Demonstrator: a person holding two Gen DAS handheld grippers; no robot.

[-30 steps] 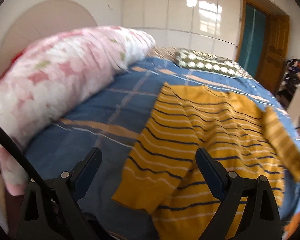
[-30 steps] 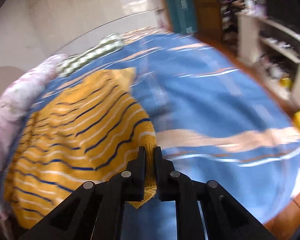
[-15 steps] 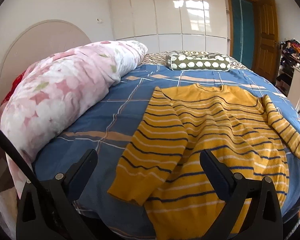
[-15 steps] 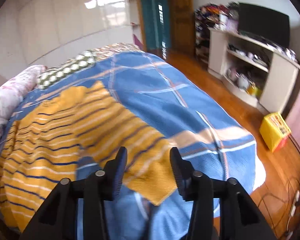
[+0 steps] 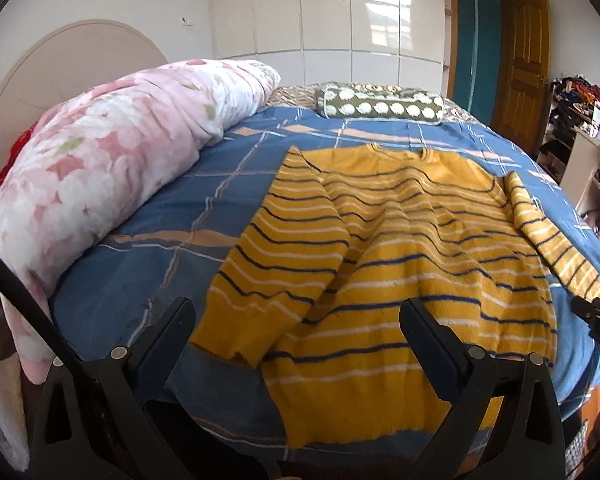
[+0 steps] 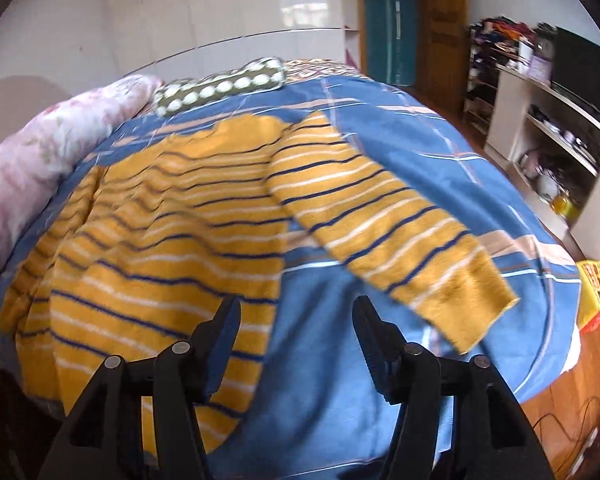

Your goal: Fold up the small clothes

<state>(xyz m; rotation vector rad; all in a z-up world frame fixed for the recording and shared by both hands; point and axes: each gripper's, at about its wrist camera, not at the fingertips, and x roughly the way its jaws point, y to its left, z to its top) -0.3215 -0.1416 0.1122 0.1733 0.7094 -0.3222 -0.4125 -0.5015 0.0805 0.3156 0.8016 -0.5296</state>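
Note:
A yellow sweater with navy and white stripes (image 5: 400, 248) lies flat on the blue plaid bed cover (image 5: 172, 216), neck toward the far pillows. Its left sleeve (image 5: 276, 272) lies folded along the body; its right sleeve (image 6: 384, 220) stretches out to the side, cuff near the bed's edge. My left gripper (image 5: 296, 320) is open and empty, hovering over the sweater's hem. My right gripper (image 6: 296, 320) is open and empty, above the bed between the body and the right sleeve. Its tip shows in the left wrist view (image 5: 596, 316).
A pink floral duvet (image 5: 112, 168) lies rolled along the left side. A green spotted bolster (image 5: 380, 106) sits at the far end. White shelves (image 6: 552, 132) and a yellow box (image 6: 596, 288) stand on the wooden floor to the right.
My right gripper opened, let go of the right sleeve's cuff and drew back; the sleeve now lies spread on the bed. My left gripper pulled back slightly, still open.

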